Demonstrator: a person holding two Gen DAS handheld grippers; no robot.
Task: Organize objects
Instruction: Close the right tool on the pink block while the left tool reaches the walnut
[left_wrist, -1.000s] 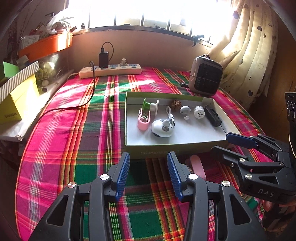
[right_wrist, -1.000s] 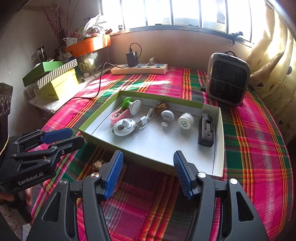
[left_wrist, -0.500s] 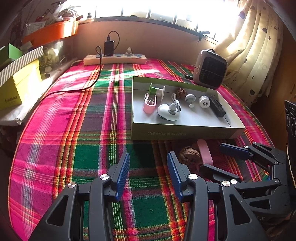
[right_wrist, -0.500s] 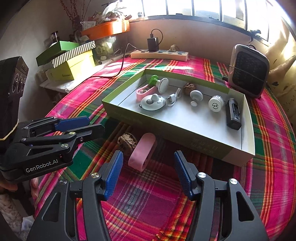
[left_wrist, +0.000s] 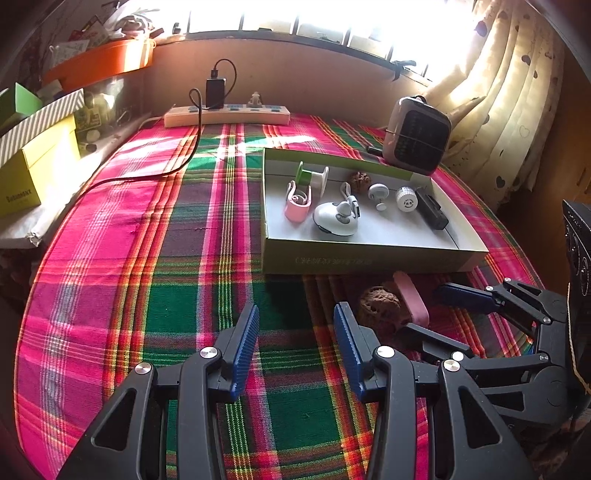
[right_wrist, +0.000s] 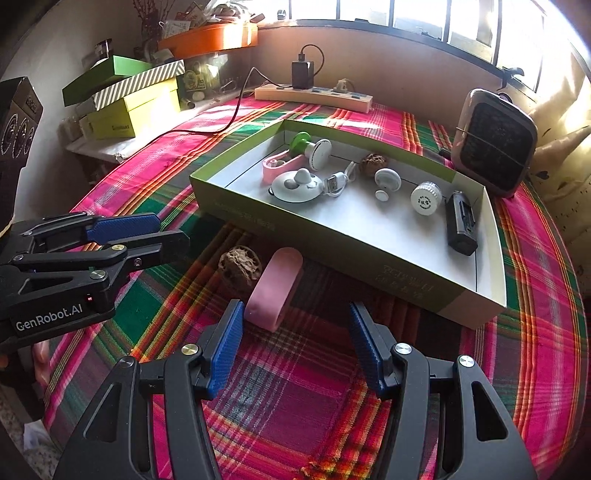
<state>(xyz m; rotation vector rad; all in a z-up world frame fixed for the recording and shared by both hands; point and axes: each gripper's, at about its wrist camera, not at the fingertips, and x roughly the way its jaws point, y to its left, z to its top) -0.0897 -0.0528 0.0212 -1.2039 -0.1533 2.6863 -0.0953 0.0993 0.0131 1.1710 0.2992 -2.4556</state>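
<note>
- Sunlit window behind; plaid-clothed counter below, carrying a shallow green box already stocked with small items.
- Outside the box, against its near wall: a pink oval band standing on edge, with a brown walnut-like ball just beside it at 9 o'clock.
- Right hand-held gripper: wide open, empty, hovering just short of the band.
- From that gripper, band lay at about 11 o'clock, very near, almost touching the left blue pad.
- Band's long axis ran roughly 12-to-6, slightly tilted toward 1 o'clock, so nearly along the fingers, not across them.
- Left hand-held gripper: also open and empty, over bare cloth.
- From the left one, ball and band sat at 1 to 2 o'clock, farther off, with the right gripper between.
- Judged: right hand nearer and better placed; probably needs a small shift toward 9 o'clock to centre the band before closing across its narrow width.
- Risk, judged: left pad nudging the band over, or bumping the ball.
</note>
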